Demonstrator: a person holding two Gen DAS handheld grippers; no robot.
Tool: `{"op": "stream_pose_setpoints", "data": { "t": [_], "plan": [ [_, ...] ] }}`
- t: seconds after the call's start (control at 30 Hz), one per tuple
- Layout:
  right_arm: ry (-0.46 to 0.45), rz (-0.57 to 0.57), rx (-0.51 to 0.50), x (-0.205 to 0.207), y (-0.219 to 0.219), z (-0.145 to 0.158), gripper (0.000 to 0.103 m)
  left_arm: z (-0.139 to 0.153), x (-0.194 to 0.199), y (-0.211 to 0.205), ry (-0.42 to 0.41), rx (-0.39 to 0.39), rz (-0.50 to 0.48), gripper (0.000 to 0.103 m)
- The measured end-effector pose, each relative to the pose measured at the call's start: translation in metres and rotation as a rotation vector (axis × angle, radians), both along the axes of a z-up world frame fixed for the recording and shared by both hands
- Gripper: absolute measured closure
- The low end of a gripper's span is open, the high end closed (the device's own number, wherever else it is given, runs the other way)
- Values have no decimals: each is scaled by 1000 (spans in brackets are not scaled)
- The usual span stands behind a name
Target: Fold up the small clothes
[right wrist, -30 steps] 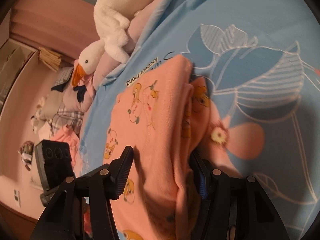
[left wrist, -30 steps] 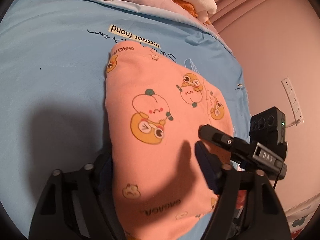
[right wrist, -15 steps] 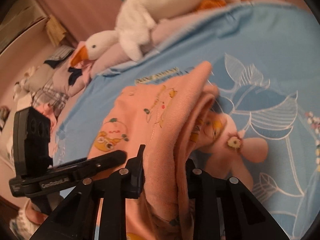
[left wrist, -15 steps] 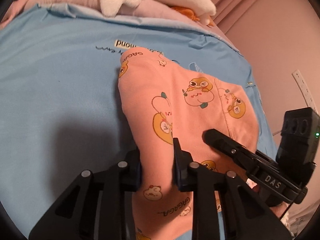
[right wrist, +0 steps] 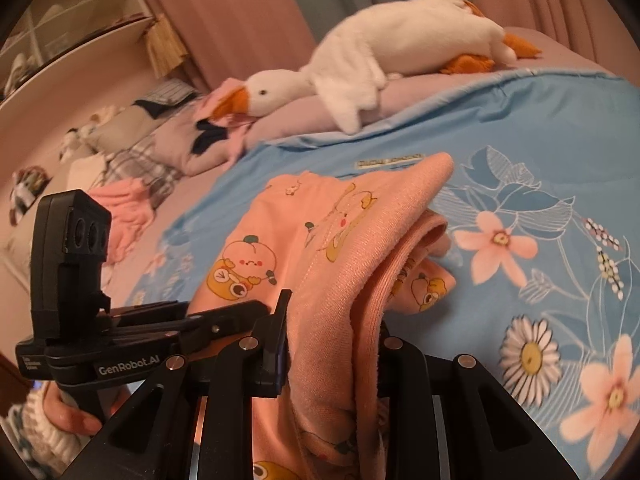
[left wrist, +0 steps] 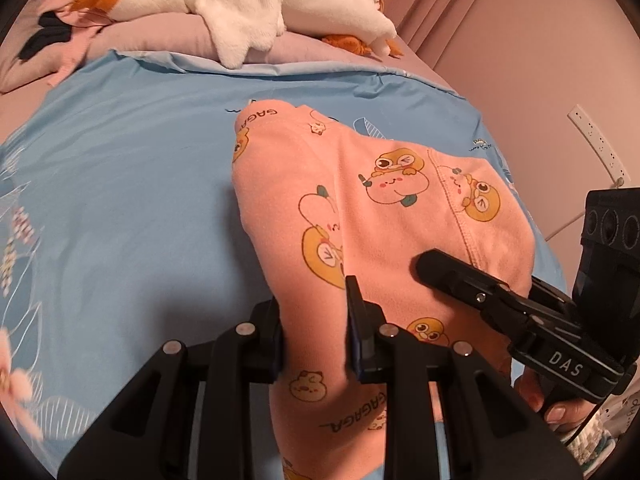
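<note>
Pink garment gripped at two edges over the bed

A blue floral bed [left wrist: 120, 184] bears the pink cartoon-print garment [left wrist: 360, 208]; a plush goose [left wrist: 248, 4] lies beyond; the left gripper [left wrist: 314, 332] and right gripper [right wrist: 332, 344] each pinch its near edge.

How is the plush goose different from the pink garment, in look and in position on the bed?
The plush goose is white, with an orange beak; the pink garment is printed with cartoon figures. The goose is stuffed and lies free on a pillow; the garment is flat cloth, pinched and partly raised by the left gripper and right gripper. Both look soft.
</note>
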State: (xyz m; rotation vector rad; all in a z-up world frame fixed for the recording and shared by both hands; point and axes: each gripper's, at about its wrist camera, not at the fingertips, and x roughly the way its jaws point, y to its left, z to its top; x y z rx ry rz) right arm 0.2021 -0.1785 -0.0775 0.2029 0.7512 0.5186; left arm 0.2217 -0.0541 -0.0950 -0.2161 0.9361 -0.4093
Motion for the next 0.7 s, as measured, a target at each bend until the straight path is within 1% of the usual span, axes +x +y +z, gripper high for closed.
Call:
{"op": "stream_pose_setpoints", "data": {
  "t": [0.3,0.57,0.7],
  "plan": [
    [-32,57,1,-49,23,19,75,22,-58,24,-38,9,39,78],
    [-51,89,-21,-91,46,27,75,30,-109,41,-59,23,71,78],
    [-71,113,-40,-114,59,29,75,30,-138,52,-57,11,105,78]
  ]
}}
